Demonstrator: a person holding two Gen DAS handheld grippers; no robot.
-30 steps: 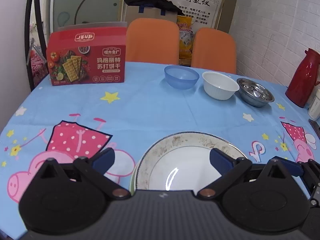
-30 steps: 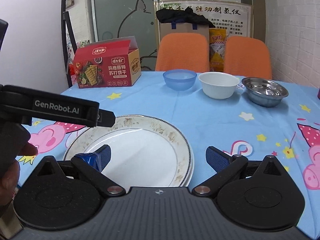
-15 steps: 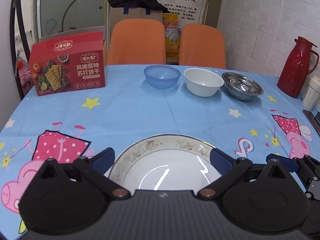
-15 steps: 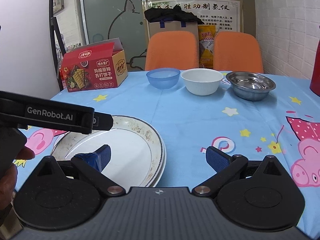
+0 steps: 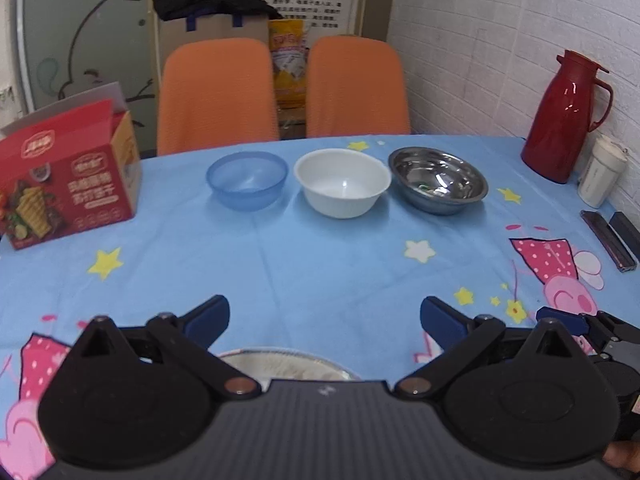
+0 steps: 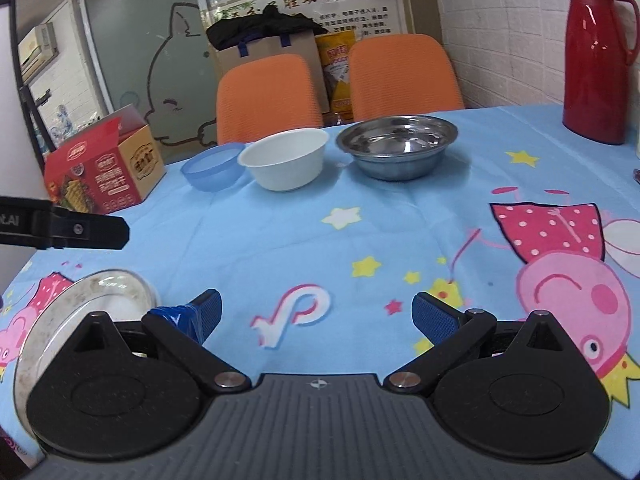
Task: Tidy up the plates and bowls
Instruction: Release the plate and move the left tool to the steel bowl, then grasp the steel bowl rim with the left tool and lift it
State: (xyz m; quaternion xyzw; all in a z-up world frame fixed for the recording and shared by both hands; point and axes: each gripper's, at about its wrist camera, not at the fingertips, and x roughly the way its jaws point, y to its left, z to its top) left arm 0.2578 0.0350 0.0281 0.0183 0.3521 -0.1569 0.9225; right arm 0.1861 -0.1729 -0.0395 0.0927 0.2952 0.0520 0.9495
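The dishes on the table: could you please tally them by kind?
Bowls: 3 — blue bowl, white bowl, steel bowl
Plates: at least 1 — stacked plates; earlier frames suggest more underneath
Total: at least 4

The right gripper holds its jaws wide apart over bare bench. A plate, possibly stacked, lies left of them. Three bowls sit well ahead.

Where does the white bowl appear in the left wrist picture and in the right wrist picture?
Left wrist: the white bowl is upper centre, between the blue bowl and the steel bowl.
Right wrist: the white bowl is upper left of centre, overlapping the blue bowl.
Shared landmark: the red thermos, at right in both.
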